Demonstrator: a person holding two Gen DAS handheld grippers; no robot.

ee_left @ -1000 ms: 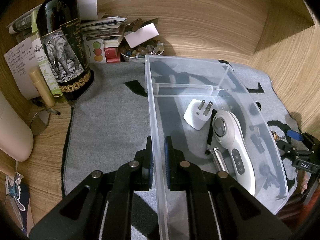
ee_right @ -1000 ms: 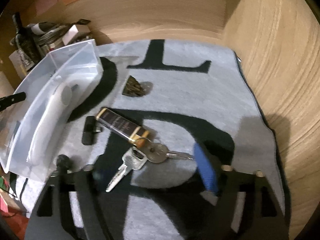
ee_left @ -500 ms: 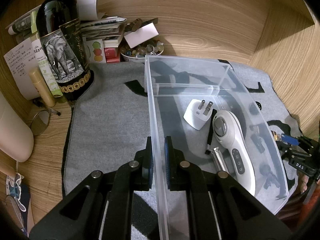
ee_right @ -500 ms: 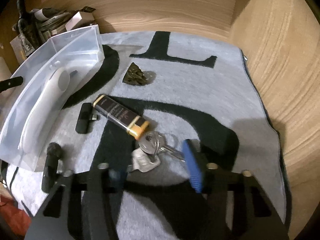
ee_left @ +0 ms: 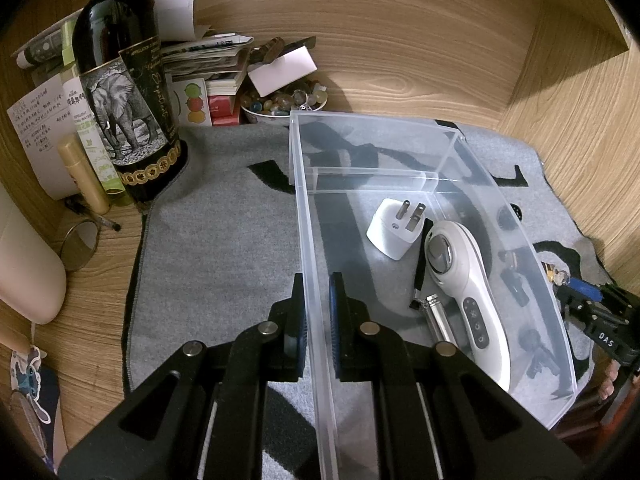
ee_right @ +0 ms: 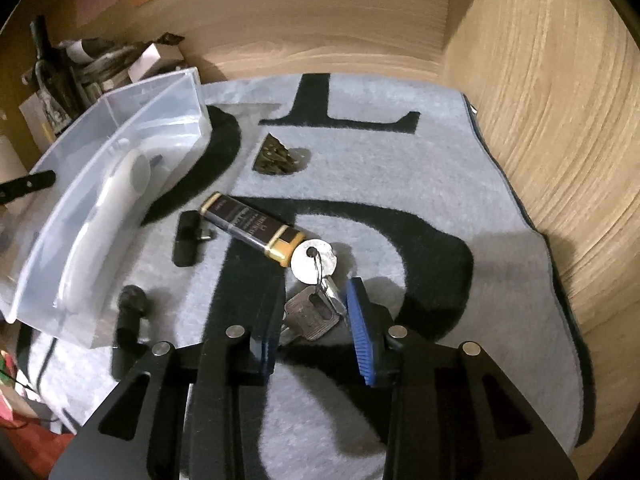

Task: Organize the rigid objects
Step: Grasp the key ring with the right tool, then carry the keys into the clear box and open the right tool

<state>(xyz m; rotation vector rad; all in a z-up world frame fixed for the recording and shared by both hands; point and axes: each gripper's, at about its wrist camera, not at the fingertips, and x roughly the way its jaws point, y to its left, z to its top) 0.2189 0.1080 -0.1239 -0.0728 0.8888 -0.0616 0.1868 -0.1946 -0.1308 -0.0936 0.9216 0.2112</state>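
My left gripper [ee_left: 316, 312] is shut on the left wall of a clear plastic bin [ee_left: 308, 208] that rests on the grey mat. Inside the bin lie a white plug adapter [ee_left: 390, 236], a white handheld device [ee_left: 468, 292] and a small metal cylinder [ee_left: 438, 318]. My right gripper [ee_right: 314, 312] is open, its fingers straddling a bunch of keys [ee_right: 316, 292] on the mat, without gripping them. A dark tube with a gold cap [ee_right: 252, 228] lies just beyond the keys. The bin also shows in the right wrist view [ee_right: 120, 120].
On the mat near the keys lie a small black dongle [ee_right: 186, 236], a black knobbed piece [ee_right: 130, 308] and a bronze hair clip [ee_right: 274, 156]. A wine bottle [ee_left: 128, 92], papers and a bowl of beads [ee_left: 280, 100] crowd the back left. Wooden walls close the back and right.
My right gripper has moved forward and down over the keys and narrowed its opening around them. My left gripper and the bin have not moved.
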